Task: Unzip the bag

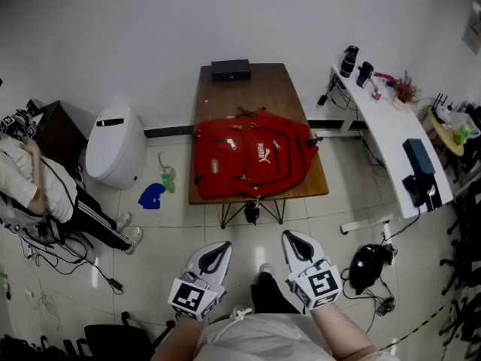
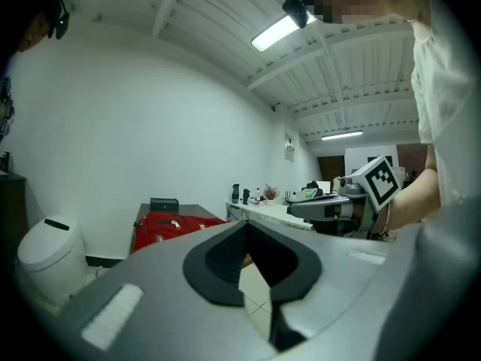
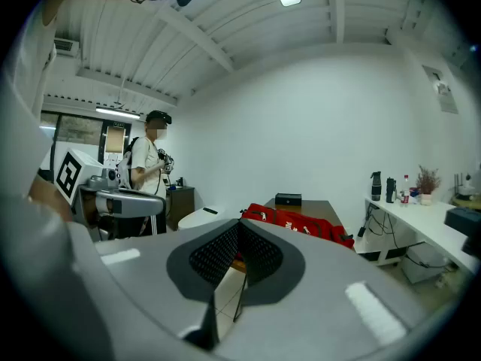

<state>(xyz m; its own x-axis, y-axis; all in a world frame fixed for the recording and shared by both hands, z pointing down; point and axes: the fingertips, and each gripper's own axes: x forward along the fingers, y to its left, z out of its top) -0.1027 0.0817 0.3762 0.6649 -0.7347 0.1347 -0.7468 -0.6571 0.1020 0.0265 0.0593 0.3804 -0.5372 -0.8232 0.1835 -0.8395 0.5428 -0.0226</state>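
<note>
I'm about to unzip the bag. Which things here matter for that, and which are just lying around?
Belongs to the job: red backpack, on the wooden table; left gripper and right gripper, both shut, empty, short of the table.

Lying about: black box, white bin, blue item on the floor, white desk, black bag on the floor.

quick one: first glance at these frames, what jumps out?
The red backpack grabs the eye first, lying flat on the brown table at the middle of the head view. Next come the left tongs and right tongs, low in that view near the person's body. Both are closed on nothing and well short of the backpack.
</note>
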